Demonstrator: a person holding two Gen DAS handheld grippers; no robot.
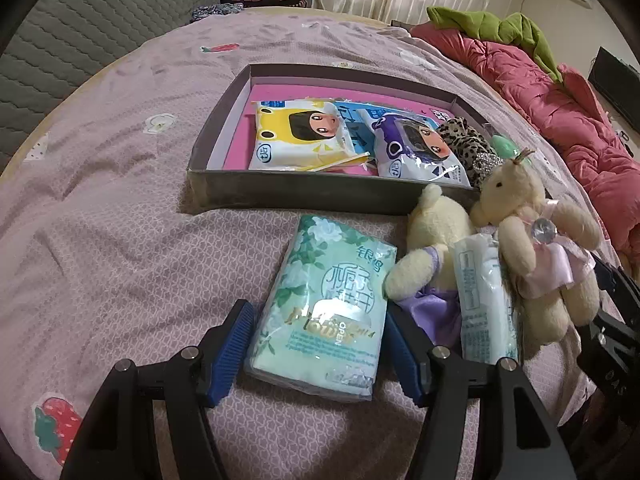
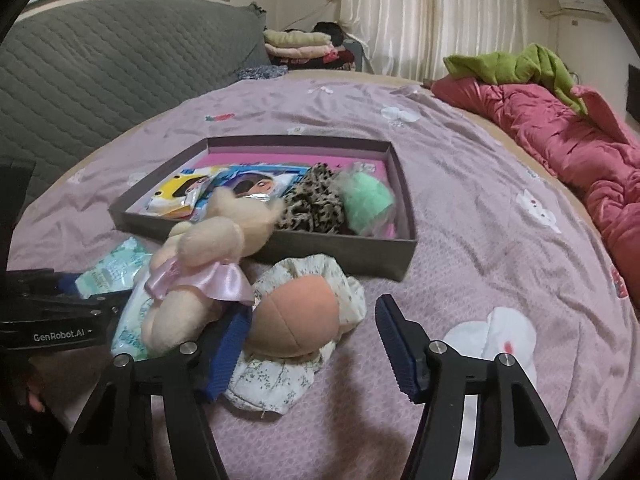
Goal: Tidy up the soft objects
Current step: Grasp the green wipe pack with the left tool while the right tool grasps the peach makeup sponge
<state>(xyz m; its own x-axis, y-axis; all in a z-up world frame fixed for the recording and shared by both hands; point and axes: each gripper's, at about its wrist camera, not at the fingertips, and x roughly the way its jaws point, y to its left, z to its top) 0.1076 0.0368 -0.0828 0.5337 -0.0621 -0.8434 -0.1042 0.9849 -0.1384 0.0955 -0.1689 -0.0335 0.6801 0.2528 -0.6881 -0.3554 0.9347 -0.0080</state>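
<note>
On the purple bedspread, a green flowered tissue pack [image 1: 320,308] lies between the blue pads of my left gripper [image 1: 316,348], which is open around it. Beside the pack lie a cream bear in a purple dress [image 1: 436,248], a white-green pack [image 1: 480,292] and a bear in a pink dress [image 1: 532,232]. My right gripper [image 2: 312,348] is open over a soft doll with a peach head and floral bonnet [image 2: 296,320]; its left pad touches the doll, its right pad stands apart. The shallow dark box [image 1: 280,196] holds two cartoon tissue packs, a leopard scrunchie [image 2: 312,204] and a green fluffy item [image 2: 366,200].
A red quilt [image 2: 560,136] with a green cloth [image 2: 516,64] on it lies along the bed's right side. A grey quilted headboard [image 2: 100,72] stands at the left. Folded clothes [image 2: 296,44] are stacked beyond the bed. Open bedspread lies right of the box.
</note>
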